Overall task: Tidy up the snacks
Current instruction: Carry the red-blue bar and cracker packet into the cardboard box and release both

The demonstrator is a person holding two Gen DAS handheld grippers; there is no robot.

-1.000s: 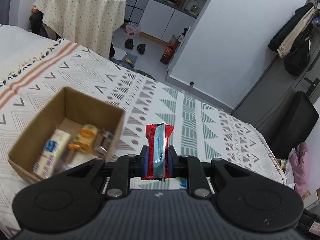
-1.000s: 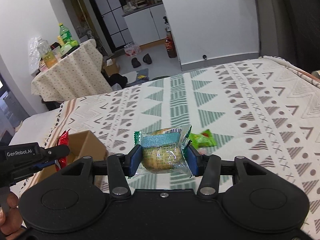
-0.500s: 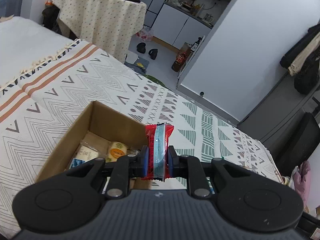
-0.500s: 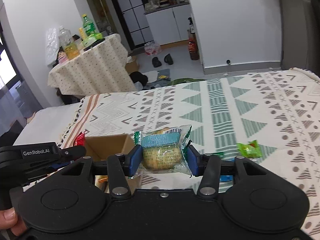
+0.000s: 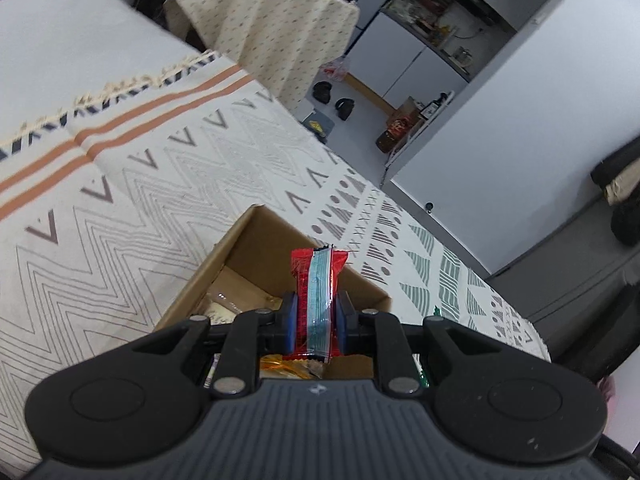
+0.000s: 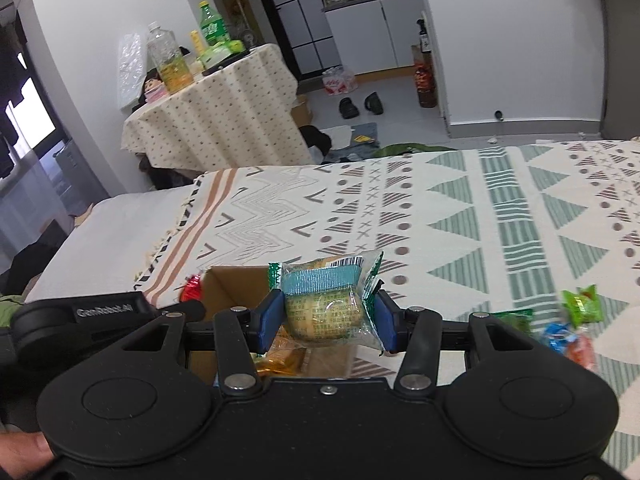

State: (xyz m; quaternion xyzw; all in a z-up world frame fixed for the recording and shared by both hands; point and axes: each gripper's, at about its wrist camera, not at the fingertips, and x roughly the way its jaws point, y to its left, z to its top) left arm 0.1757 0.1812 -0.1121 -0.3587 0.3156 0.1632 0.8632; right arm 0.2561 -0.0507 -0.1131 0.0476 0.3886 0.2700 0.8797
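2 grippers over the cardboard box on the bed

Left wrist: left gripper (image 5: 314, 320), jaws clamped on a red snack bar (image 5: 316, 280), above the cardboard box (image 5: 256, 240).
Right wrist: right gripper (image 6: 326, 314) jaws clamp a wrapped cake (image 6: 326, 304) over the box rim; loose snacks (image 6: 576, 320) at 3 o'clock on the bed (image 6: 440, 216).

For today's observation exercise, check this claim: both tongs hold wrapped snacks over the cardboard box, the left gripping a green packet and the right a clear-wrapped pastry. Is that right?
Not quite. The left tongs grip a red packet, not a green one, as the left wrist view shows. The rest holds: the right tongs hold the clear-wrapped pastry, both over the cardboard box.
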